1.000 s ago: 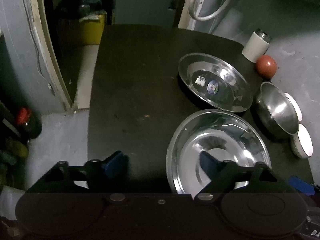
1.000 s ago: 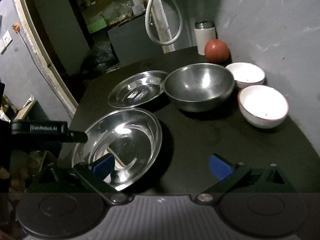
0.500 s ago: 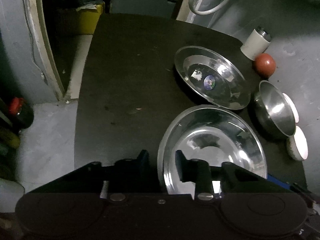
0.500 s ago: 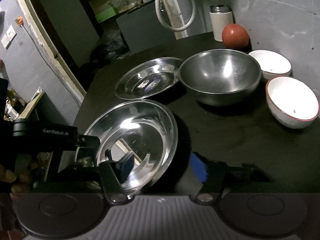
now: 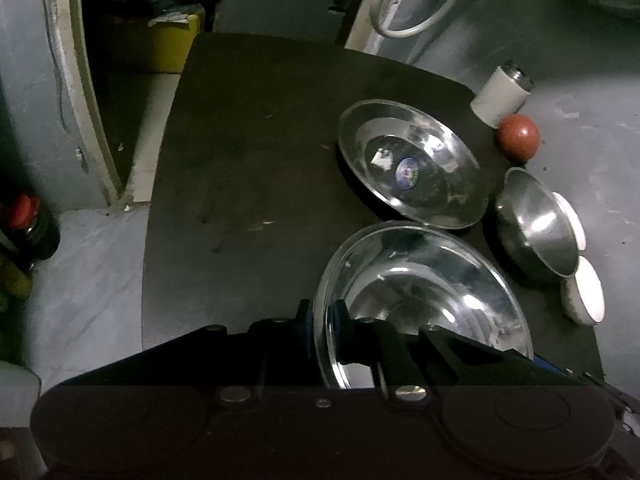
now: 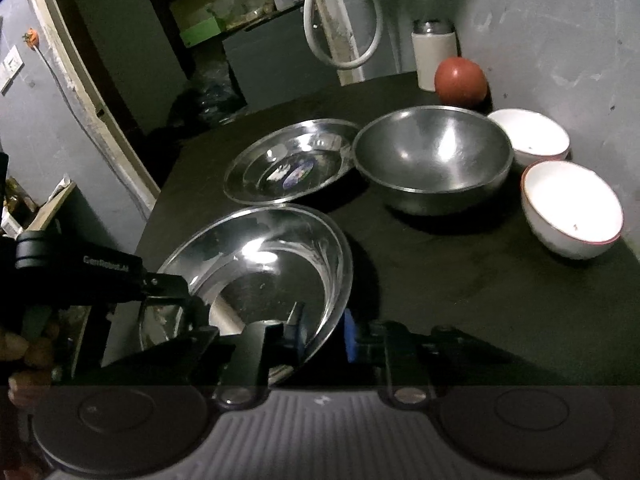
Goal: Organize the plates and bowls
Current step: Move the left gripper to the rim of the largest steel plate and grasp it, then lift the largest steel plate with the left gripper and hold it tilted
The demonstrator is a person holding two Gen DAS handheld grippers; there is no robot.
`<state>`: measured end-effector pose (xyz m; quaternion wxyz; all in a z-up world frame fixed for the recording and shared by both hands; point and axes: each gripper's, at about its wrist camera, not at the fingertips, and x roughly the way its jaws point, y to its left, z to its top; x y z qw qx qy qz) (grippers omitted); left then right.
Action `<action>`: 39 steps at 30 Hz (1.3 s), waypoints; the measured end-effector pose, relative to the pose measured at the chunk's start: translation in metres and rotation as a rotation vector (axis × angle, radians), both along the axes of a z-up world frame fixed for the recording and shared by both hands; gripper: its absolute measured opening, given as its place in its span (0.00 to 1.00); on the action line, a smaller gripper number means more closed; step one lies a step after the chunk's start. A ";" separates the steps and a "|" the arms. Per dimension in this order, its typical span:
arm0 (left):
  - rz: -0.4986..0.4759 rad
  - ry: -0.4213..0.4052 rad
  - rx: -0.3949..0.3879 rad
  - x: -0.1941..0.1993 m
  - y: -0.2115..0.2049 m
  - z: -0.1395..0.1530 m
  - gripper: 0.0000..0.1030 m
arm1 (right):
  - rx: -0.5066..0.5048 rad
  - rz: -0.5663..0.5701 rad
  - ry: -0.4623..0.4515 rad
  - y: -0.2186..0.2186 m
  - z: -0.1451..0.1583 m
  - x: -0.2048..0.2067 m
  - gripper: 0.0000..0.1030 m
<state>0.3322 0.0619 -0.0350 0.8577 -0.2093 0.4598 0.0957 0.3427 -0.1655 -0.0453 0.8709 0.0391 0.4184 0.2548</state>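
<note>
Blue-padded, the left gripper point(image 5: 323, 326) is clamped on the near-left rim of the large shiny steel plate point(image 5: 424, 300), and the right gripper point(image 6: 320, 330) pinches its near-right rim. Round, with no long axis, the plate faces up at the black table's point(image 5: 248, 152) near edge. Beyond sit a second steel plate point(image 6: 290, 160), a steel bowl point(image 6: 434, 158) and two white bowls point(image 6: 572, 208).

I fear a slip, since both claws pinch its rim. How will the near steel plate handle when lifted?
The near steel plate looks thin and rigid, so probably light. Its polished rim may slip in the left claw or the right claw. It is shallow, so it may tilt if one side rises first.
</note>
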 end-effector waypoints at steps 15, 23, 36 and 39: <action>-0.108 -0.096 0.032 -0.039 -0.017 0.034 0.10 | 0.001 -0.054 -0.087 -0.017 0.032 -0.037 0.20; -0.163 -0.106 0.063 -0.082 -0.017 0.040 0.11 | 0.001 -0.041 -0.095 -0.016 0.041 -0.082 0.21; -0.272 -0.086 0.171 -0.143 -0.029 0.033 0.18 | -0.060 -0.011 -0.084 -0.008 0.039 -0.151 0.21; -0.283 -0.084 0.182 -0.150 -0.030 0.031 0.20 | -0.075 -0.005 -0.077 -0.006 0.036 -0.163 0.22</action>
